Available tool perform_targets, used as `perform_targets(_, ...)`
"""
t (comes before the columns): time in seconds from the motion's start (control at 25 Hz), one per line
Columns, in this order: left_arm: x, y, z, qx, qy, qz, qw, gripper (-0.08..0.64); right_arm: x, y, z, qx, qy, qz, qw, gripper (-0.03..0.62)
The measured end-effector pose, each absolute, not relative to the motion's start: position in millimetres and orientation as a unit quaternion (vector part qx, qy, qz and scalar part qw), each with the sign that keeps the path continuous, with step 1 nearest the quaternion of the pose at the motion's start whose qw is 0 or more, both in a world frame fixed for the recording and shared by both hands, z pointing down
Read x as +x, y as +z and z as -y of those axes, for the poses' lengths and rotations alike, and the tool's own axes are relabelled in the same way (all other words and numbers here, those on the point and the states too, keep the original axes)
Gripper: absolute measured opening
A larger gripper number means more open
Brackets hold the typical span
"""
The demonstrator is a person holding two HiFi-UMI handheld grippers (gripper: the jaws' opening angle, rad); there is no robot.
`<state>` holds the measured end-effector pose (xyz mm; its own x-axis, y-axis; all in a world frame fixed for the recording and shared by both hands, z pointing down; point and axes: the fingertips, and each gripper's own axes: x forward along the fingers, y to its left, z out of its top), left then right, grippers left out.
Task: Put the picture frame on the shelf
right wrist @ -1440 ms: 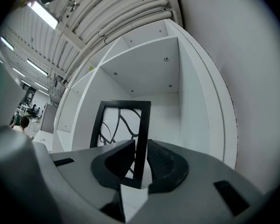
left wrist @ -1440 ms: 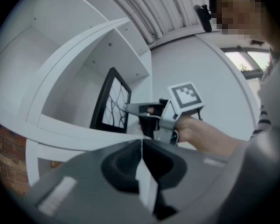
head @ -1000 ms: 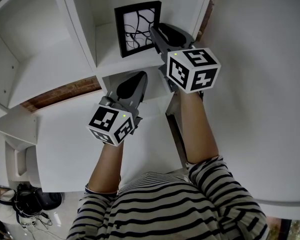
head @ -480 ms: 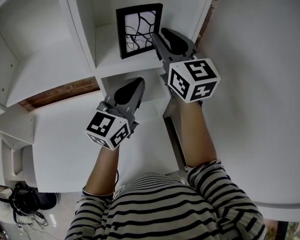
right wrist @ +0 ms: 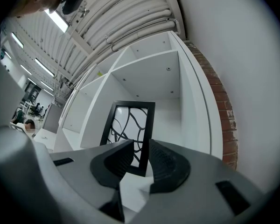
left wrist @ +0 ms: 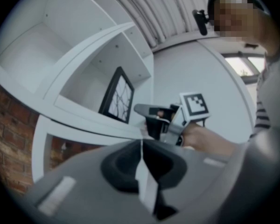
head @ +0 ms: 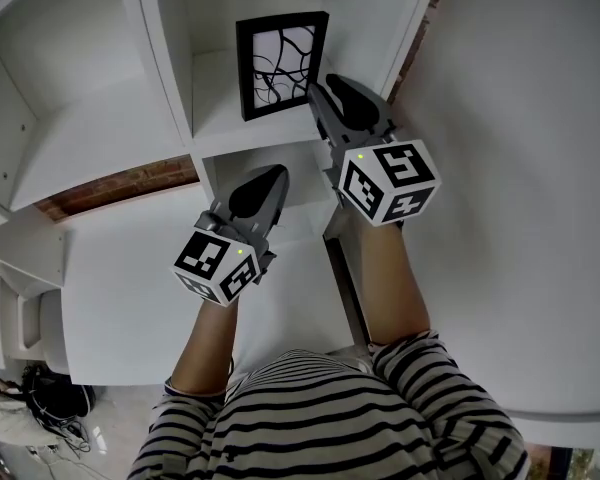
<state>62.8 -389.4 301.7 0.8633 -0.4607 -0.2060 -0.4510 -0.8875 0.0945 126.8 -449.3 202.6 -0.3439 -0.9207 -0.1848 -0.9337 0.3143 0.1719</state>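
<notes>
In shelf compartment (head: 216, 108): picture frame (head: 282, 63) standing upright.

No legible text, brand, number or label anywhere in view. Only signs: black-and-white square code patterns on marker cube (head: 218, 266) of left gripper (head: 277, 173) and on marker cube (head: 388, 180) of right gripper (head: 325, 81). Blocky pixel shapes, no letters or digits. Print inside picture frame (head: 282, 63): black curving lines on white, no lettering. Same code pattern seen on right cube from left gripper view, equally wordless.
</notes>
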Motion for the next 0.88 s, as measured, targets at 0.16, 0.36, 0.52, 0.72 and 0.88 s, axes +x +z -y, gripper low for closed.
perform_targets(0.16, 62, 307, 387, 0.965, -0.111, 0.237, 0.026, 0.014, 122, 210, 438, -0.564, 0.124, -0.816, 0.026, 0.074)
perform_targets(0.36, 62, 313, 379, 0.966, -0.108, 0.233, 0.029, 0.014, 116, 228, 421, -0.552, 0.115, -0.826, 0.020, 0.074)
perform_targets(0.52, 62, 316, 374, 0.967, -0.105, 0.231, 0.030, 0.014, 109, 242, 408, -0.543, 0.106, -0.833, 0.016, 0.074)
perform_targets(0.72, 58, 322, 364, 0.968, -0.102, 0.226, 0.031, 0.014, 102, 266, 393, -0.531, 0.090, -0.842, 0.010, 0.074)
perform_targets(0.88, 53, 331, 359, 0.969, -0.097, 0.224, 0.035, 0.014, 100, 286, 384, -0.523, 0.072, -0.849, 0.005, 0.074)
